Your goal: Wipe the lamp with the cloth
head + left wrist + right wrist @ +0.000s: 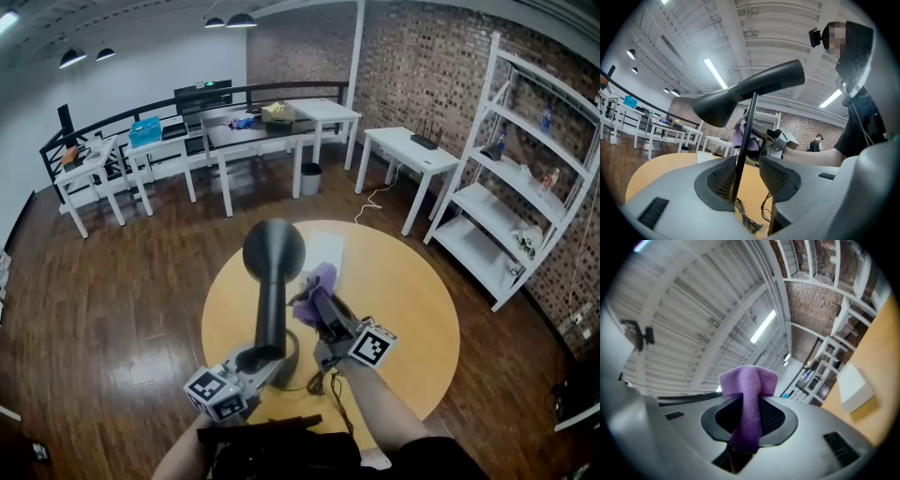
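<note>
One thin black lamp stem [749, 117] between parted left tongs [747, 160]; fuzzy purple cloth [750, 380] pinched in right tongs [750, 403].

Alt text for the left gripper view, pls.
A black lamp's thin stem stands between the jaws of the left hand-held gripper, against one pad with a gap to the other, its shade overhead. Behind the stem, the right hand-held gripper holds a purple cloth above a round wooden table.
</note>
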